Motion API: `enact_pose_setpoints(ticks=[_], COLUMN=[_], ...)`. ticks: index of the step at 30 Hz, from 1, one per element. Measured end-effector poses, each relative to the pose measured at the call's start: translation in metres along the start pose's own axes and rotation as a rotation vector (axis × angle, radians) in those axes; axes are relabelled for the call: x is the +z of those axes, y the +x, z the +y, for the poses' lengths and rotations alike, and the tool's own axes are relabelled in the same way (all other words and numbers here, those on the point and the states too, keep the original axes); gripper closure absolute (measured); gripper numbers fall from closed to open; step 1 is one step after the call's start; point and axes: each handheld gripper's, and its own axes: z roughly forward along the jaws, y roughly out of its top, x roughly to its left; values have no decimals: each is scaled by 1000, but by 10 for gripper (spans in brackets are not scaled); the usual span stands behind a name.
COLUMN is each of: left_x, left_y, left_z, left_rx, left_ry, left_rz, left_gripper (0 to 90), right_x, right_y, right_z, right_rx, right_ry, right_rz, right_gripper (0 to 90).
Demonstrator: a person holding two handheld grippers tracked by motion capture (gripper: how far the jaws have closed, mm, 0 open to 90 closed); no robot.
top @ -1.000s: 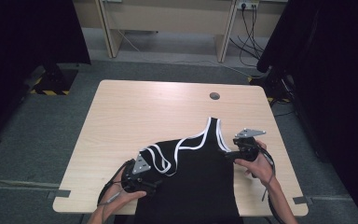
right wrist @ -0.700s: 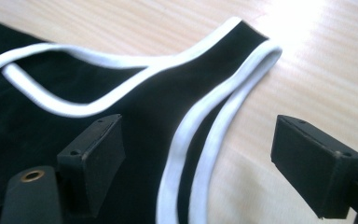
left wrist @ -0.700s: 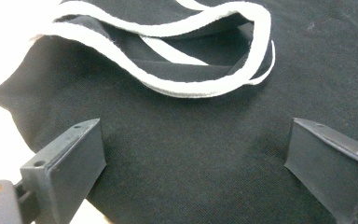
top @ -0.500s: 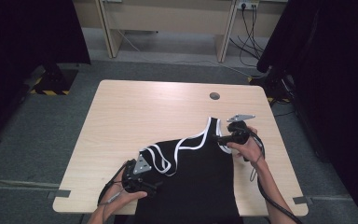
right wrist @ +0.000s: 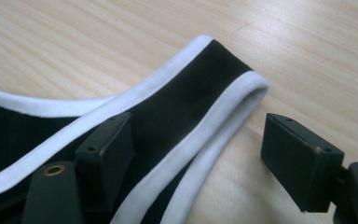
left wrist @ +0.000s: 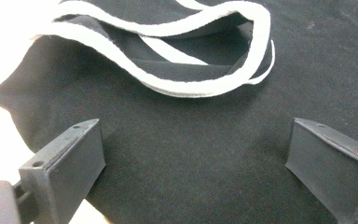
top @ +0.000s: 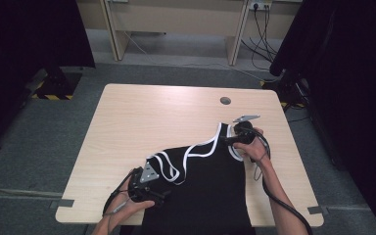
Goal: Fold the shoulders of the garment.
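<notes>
Between right gripper (right wrist: 196, 154) jaws, closing on strap (right wrist: 200, 88), unclamped yet; next, pinching; left gripper (left wrist: 191, 172) spread over garment (top: 210, 186).

Wooden table (top: 142, 117), grey carpet (top: 39, 161), black curtains (top: 24, 29).

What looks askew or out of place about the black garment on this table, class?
The black sleeveless garment with white trim lies unevenly. Its right shoulder strap stretches flat across the light wooden table, while its left strap is folded and bunched. The lower part hangs over the table's near edge. No damage shows.
</notes>
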Motion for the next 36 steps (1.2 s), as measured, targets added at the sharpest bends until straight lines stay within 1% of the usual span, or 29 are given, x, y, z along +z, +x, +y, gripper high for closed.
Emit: enact_pose_setpoints(ticks=[2,4,5,7,9,10,11,15,17,18,19,20,21,22,25,29,32,35,36], left_x=[0,0,0,0,0,0,0,0,0,0,0,0,0,0,0,-1,-1,-1,-1], left_y=[0,0,0,0,0,0,0,-1,-1,-1,0,-1,-1,-1,-1,-1,-1,-1,-1], left_z=[0,0,0,0,0,0,0,0,0,0,0,0,0,0,0,-1,-1,-1,-1], left_rx=[0,-2,-3,-4,-3,-4,-4,-5,-5,-5,-5,-5,-5,-5,-5,-6,-7,-7,-8], left_ry=[0,0,0,0,0,0,0,0,0,0,0,0,0,0,0,0,0,0,0], left_rz=[0,2,3,4,5,5,5,6,6,6,6,6,6,6,7,7,8,8,9], left_gripper=[33,34,34,34,34,34,34,34,34,33,33,33,34,34,34,34,34,34,34], right_x=[3,6,7,8,6,4,4,1,-3,-10,-10,-14,-24,-24,-41,-60,-69,-76,-79], right_y=[-1,-1,-2,-1,0,1,1,0,0,2,2,3,8,8,16,29,39,48,53], right_z=[3,5,5,4,2,0,-1,-2,-3,-3,-3,-3,-4,-4,-7,-16,-26,-36,-43], right_rx=[2,-5,-13,-35,-45,-46,-44,-42,-34,-29,-29,-30,-47,-47,-70,-104,-128,-141,-154], right_ry=[-1,-19,-34,-62,-64,-69,-70,-58,-83,-114,-114,-126,-155,-155,-199,-254,-272,-285,-288], right_rz=[-4,-2,0,28,53,82,94,109,123,143,143,149,164,164,192,228,240,247,243], right_gripper=[293,373,434,567,695,802,831,847,848,848,848,847,846,846,846,845,843,836,829])
